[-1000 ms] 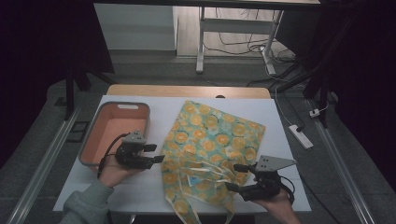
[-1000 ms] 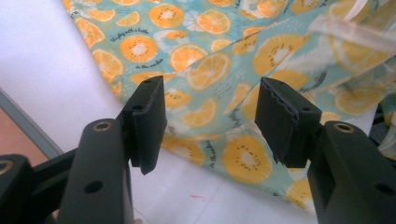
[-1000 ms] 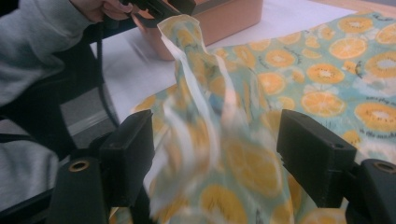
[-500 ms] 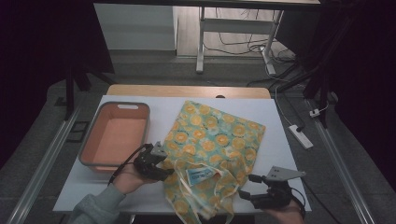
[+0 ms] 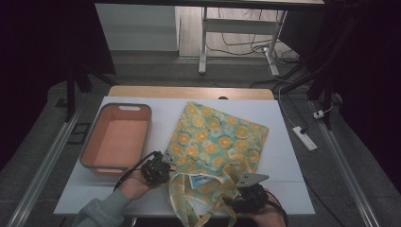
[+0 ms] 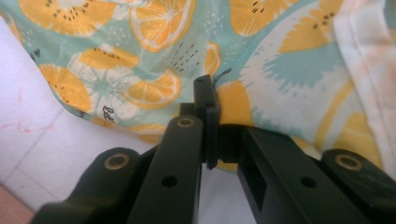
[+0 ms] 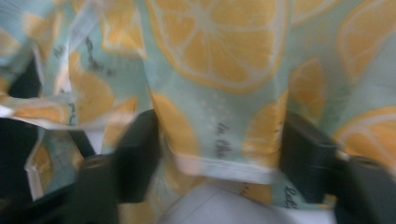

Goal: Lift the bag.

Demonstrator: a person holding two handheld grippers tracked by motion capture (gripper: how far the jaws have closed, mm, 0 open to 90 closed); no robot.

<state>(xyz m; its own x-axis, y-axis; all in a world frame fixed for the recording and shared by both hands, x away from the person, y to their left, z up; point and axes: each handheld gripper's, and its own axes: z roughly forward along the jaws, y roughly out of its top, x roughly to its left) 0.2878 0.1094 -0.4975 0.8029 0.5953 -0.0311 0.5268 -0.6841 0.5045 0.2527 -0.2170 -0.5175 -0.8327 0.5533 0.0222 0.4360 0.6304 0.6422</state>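
Fabric bag [image 5: 215, 139] with an orange-slice print lies flat on the white table [image 5: 283, 156], beside an orange tub [image 5: 118, 139]. Left gripper [image 6: 210, 126] pinches its near-left edge; right gripper [image 7: 215, 154], jaws just closing, straddles the hem without clamping

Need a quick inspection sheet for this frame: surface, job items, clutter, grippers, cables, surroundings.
Surface: white table, wooden strip along the far edge.
Job's things: citrus-print fabric bag lying flat, its handles and a label at the near edge.
Clutter: orange tray left of the bag, nothing seen inside it.
Grippers: left gripper shut on the bag's left edge; right gripper at the near hem, jaws just been closing, cloth between them, pads not yet pressing.
Cables: black cable from the left gripper; power strip on the floor at right.
Surroundings: dark room, desk legs and loose wires beyond the table.
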